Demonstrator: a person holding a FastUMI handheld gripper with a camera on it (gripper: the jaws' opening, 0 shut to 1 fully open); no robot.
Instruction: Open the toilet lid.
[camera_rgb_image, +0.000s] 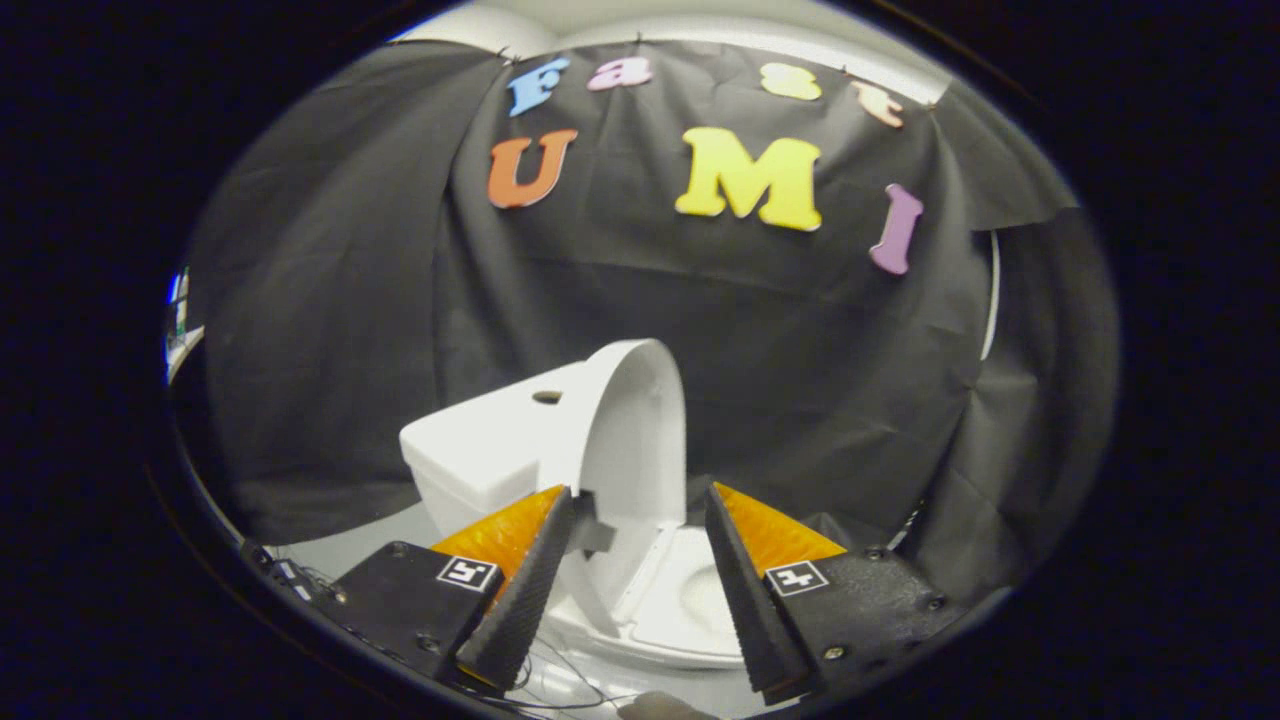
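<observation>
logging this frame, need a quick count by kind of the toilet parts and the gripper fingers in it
Raised white plastic toilet lid: 1
White ceramic toilet tank: 1
White ceramic toilet bowl: 1
Fingers of the open gripper, holding nothing: 2
Total: 5

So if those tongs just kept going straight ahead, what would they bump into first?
Probably the raised toilet lid. The tongs are open, holding nothing, and the lid stands upright just ahead between the fingers, nearer the left one, with the bowl below. Depth is hard to judge in this fisheye view.
</observation>
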